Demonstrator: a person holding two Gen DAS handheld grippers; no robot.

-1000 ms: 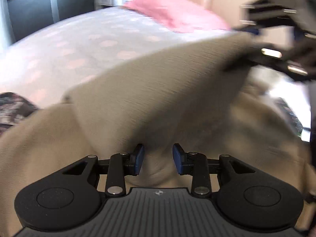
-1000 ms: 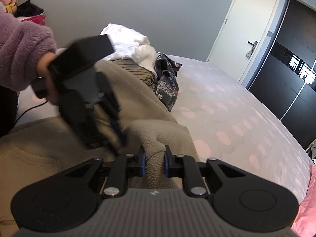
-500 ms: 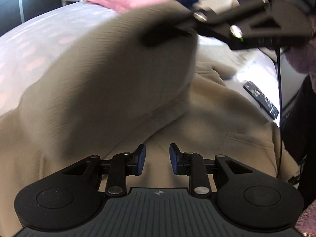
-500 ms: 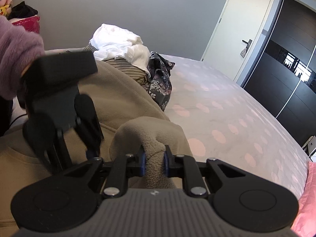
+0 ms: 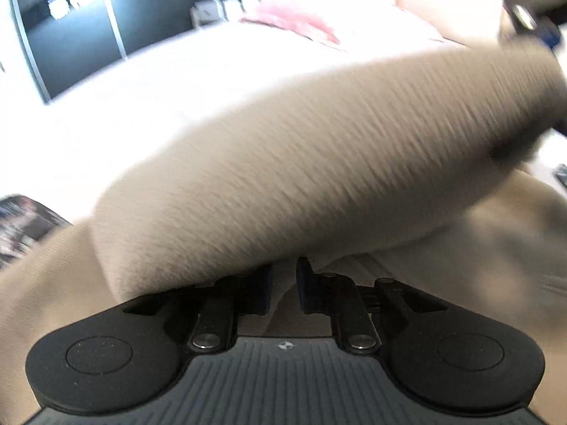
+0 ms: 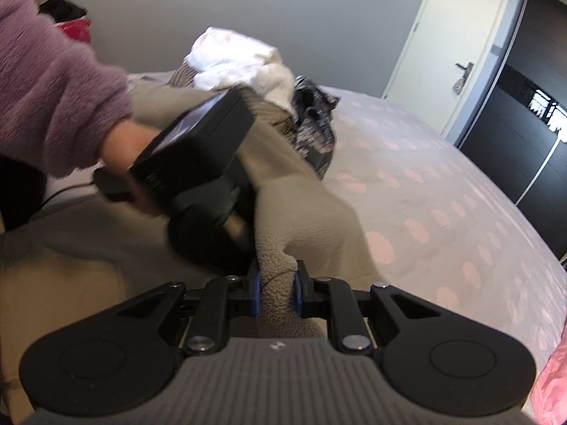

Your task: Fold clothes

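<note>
Step in hand, by my read: mid-fold on the beige fleece garment (image 6: 304, 212), a flap held up over the part that lies flat on the bed (image 6: 443, 194).

Right gripper (image 6: 276, 292): fingers clamped on a bunched fleece edge, lower centre of the right wrist view. Left gripper (image 5: 283, 285): gap visible between the pads, nothing seen pinched; the raised flap drapes over its left finger. In the right wrist view it sits centre-left against the garment, held by a hand (image 6: 117, 152) in a fuzzy purple sleeve (image 6: 46, 81).

Garment fills the centre and lower part of both views. The lifted part runs as a ribbed, blurred band to the upper right of the left wrist view.

Next move likely calls for carrying the held edge across and laying it flat, aligned with the layer below. Where the fold line sits I can't tell.

Materials: thick nubby fleece, limp, holds soft rounded folds. Bedsheet is smooth, pale with pink dots. Pile of clothes (image 6: 248, 60) upper centre: white, striped, dark floral. Pink pillow (image 5: 294, 17) at the top of the left wrist view.
</note>
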